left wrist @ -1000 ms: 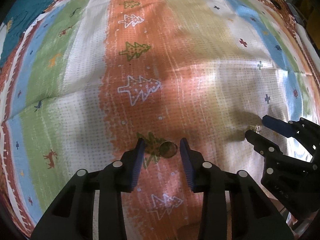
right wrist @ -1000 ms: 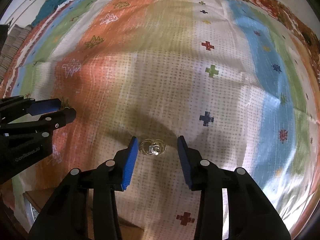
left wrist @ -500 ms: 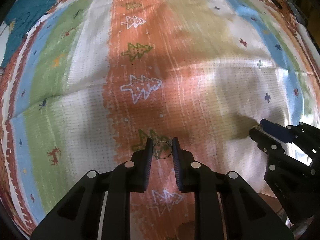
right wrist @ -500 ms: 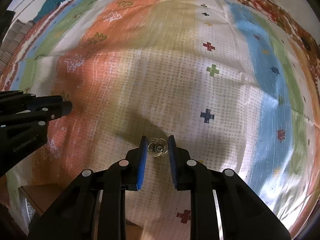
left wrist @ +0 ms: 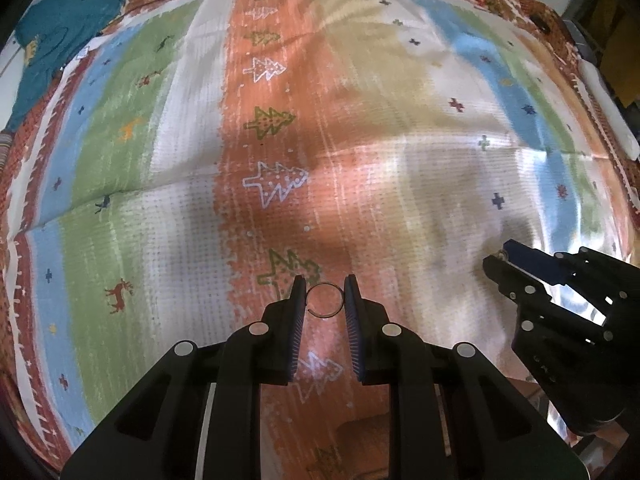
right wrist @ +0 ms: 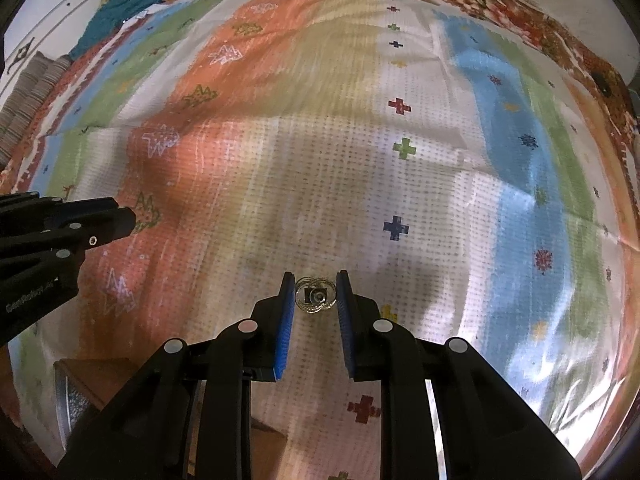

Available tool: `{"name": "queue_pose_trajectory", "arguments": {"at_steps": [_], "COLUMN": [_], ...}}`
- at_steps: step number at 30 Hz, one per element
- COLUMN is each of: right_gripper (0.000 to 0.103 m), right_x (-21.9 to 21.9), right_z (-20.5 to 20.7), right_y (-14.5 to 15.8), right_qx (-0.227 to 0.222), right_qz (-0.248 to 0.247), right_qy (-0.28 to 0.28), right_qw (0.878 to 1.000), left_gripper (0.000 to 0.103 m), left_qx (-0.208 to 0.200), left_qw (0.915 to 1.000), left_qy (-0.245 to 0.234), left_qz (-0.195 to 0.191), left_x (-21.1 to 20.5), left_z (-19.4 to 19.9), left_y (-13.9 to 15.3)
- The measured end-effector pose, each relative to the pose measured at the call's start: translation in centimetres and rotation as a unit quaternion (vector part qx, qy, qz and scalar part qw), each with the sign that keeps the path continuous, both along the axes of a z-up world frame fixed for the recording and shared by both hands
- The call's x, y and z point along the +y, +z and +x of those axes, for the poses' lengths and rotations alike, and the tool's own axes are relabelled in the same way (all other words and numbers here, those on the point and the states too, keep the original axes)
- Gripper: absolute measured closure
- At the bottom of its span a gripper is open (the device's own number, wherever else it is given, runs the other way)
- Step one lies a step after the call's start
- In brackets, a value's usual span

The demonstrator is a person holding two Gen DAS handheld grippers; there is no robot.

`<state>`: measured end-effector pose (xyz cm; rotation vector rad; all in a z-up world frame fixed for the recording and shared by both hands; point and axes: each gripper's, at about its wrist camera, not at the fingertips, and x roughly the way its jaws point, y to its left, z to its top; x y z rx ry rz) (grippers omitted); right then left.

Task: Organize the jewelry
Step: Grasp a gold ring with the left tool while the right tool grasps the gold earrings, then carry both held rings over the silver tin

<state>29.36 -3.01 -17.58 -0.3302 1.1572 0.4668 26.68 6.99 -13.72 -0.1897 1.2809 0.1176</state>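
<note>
A thin plain metal ring is pinched between the blue pads of my left gripper, which is shut on it and holds it just above the orange stripe of the cloth. My right gripper is shut on a sparkling ring with a square stone, over the white dotted part of the cloth. In the left wrist view the right gripper shows at the right, its ring barely visible at the tips. The left gripper enters the right wrist view from the left edge.
A striped cloth with tree and cross motifs covers the whole surface. A teal garment lies at the far left corner. A brown wooden box shows below the cloth's near edge.
Both grippers closed on their rings, which lay on the cloth a second ago. The left gripper has since lifted its ring slightly; the right has hardly moved.
</note>
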Motion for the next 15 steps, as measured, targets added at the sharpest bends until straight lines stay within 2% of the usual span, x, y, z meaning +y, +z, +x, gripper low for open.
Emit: {"name": "queue_pose_trajectory", "arguments": {"at_steps": [5,15], "right_gripper": [0.081,0.081], "right_x": [-0.3,-1.1], "right_z": [-0.8,-2.6], "right_y": [1.1,3.8], "right_qx": [-0.009,-0.038], "right_qz": [0.008,0.02], "right_qy": [-0.001,-0.004], "right_qw": [1.0,0.999], "left_gripper": [0.084,0.084], "left_qx": [-0.019,-0.06], "left_qw": [0.9998,0.998], "left_qy": [-0.005,-0.019], "left_qz": [-0.008,0.007], "left_x": [-0.1,-1.1], "left_z": [-0.7,-2.5], "left_y": [1.6,4.8]}}
